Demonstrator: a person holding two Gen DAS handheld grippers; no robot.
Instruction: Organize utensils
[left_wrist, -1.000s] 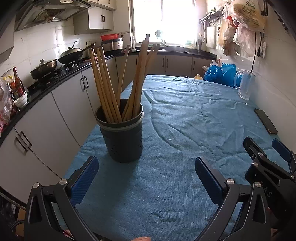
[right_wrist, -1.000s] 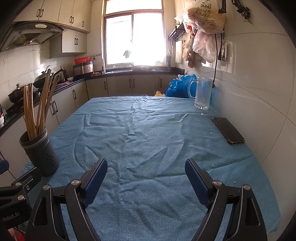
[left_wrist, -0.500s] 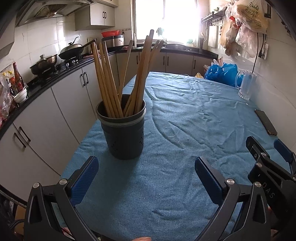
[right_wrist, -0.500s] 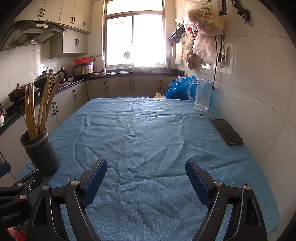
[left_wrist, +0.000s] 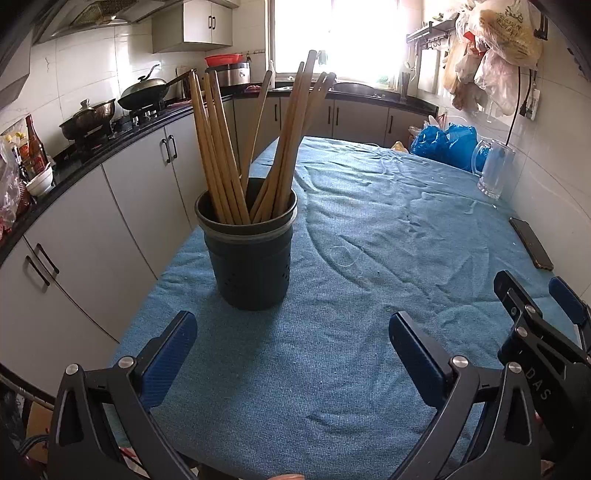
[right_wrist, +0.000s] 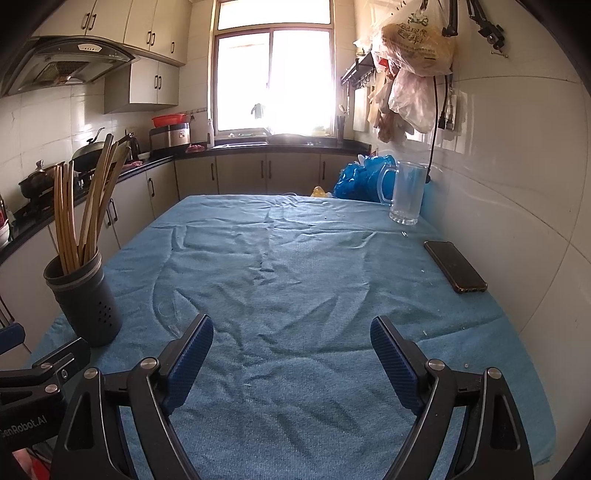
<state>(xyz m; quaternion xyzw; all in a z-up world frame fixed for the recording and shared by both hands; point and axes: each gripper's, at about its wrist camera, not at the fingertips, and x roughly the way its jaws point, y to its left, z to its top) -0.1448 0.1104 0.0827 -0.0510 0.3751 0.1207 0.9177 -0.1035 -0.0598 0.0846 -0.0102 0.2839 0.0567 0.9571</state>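
Both my grippers sit low over the blue cloth (right_wrist: 295, 266), nothing held. At far left, the dark holder (left_wrist: 249, 254) stands upright near the table's left edge, packed with wooden chopsticks (left_wrist: 221, 147) fanning out above its rim. My left gripper (left_wrist: 291, 339) is spread wide, empty, just short of the holder, which lies ahead and slightly left of centre between the blue pads. My right gripper (right_wrist: 291, 343) is likewise wide open and empty, over bare cloth. Further right: a glass mug (right_wrist: 406, 192) near the wall, then a dark phone (right_wrist: 454, 266) lying flat by the table's right edge.
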